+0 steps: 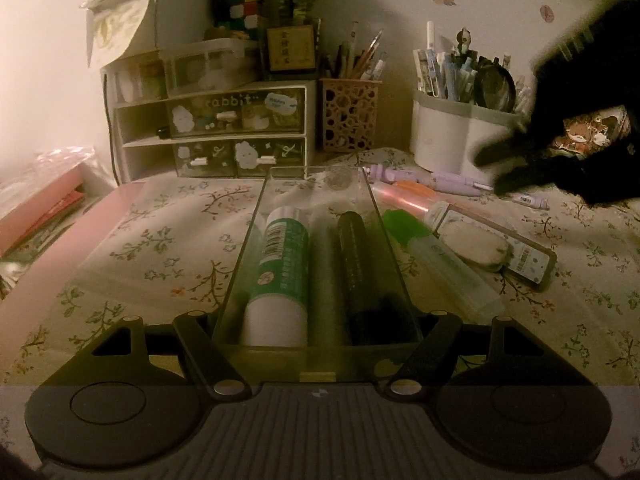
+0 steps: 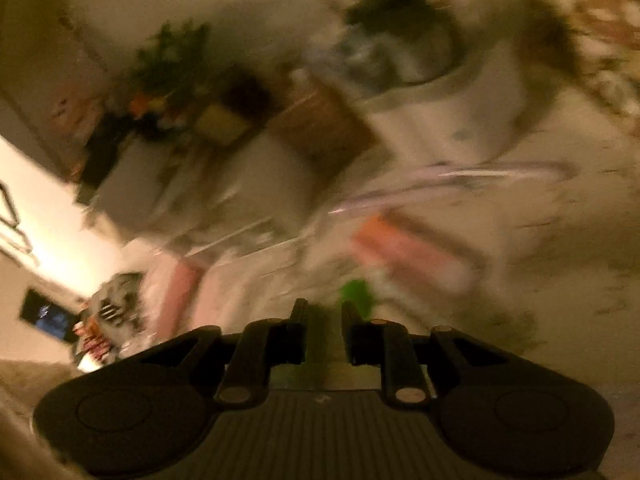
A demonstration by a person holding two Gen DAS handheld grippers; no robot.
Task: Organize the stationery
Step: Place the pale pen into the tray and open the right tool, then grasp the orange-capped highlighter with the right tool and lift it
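We are holding a clear plastic pencil box [image 1: 316,264] in the left tool [image 1: 318,328], the fingers clamped on the near end of its two long walls. The box is lying lengthwise on the surface [image 1: 160,240], which is wearing a floral cloth, and is pointing toward the back edge. Inside it, a glue stick with a green and white label [image 1: 280,272] is lying along the left wall; a dark marker [image 1: 354,256] is lying along the right wall.

Just beside the box's right wall we are seeing loose stationery on the cloth: a green-capped highlighter [image 1: 404,226], a pale translucent case [image 1: 456,276], a white eraser [image 1: 476,246] resting on a flat packet [image 1: 528,262], an orange-pink pen [image 1: 408,196], and a lilac pen [image 1: 452,180] nearer the back edge.

Along the back edge a drawer organiser [image 1: 224,132], a lattice pen cup [image 1: 348,116] and a white pen holder [image 1: 456,136] crowded with pens are standing.

The right tool [image 2: 323,316] is showing as a dark blur toward the right edge in the left view. In its own view everything is smeared by motion; its fingers are standing close together with a narrow gap, and nothing is showing between them. A green smudge [image 2: 356,294] is sitting just beyond the fingertips.
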